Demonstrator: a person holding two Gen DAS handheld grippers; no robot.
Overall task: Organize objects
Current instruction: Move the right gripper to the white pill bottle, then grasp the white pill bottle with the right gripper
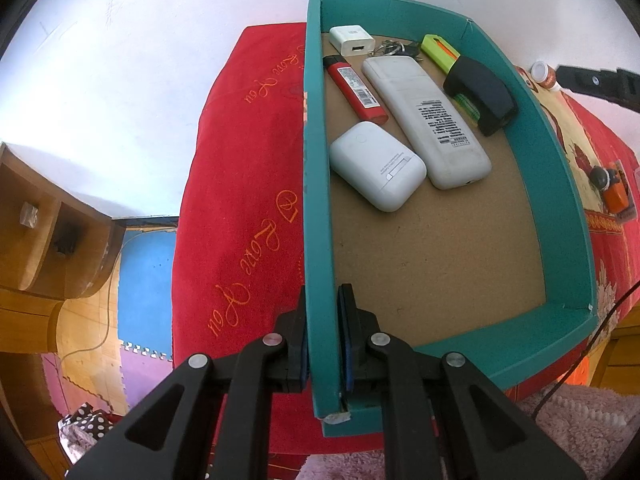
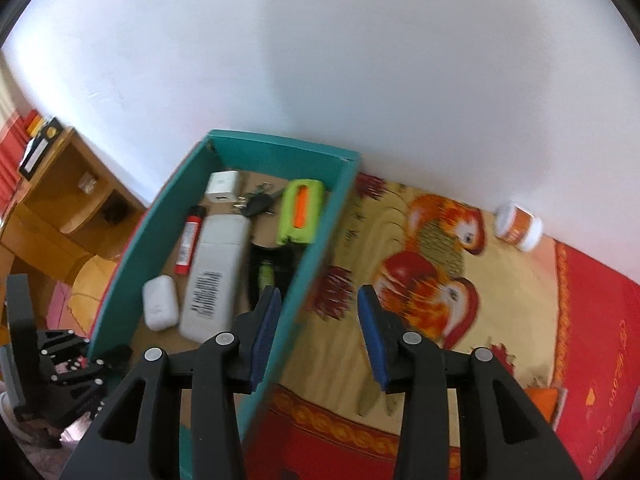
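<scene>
With the left gripper (image 1: 323, 344) clamped on the teal box (image 1: 318, 200) wall and the right gripper (image 2: 316, 332) held part-open and empty, the box may be tipped and its remote control (image 1: 426, 120) spilled.

I see the teal cardboard box (image 1: 560, 200), open-topped with a brown floor, filling the middle of the left wrist view. At its far end lie the white charger cube (image 1: 352, 41), the bunch of keys (image 1: 394, 48) and the lime-green utility knife with an orange slider (image 1: 440, 51). Nearer: the red lighter (image 1: 356, 90), the long white remote face down (image 1: 428, 120), the black stapler (image 1: 482, 94) against the right wall, the white rounded earbud case (image 1: 378, 166). Outside, far right, I make out the small white-lidded orange jar (image 1: 545, 75) on its side.
</scene>
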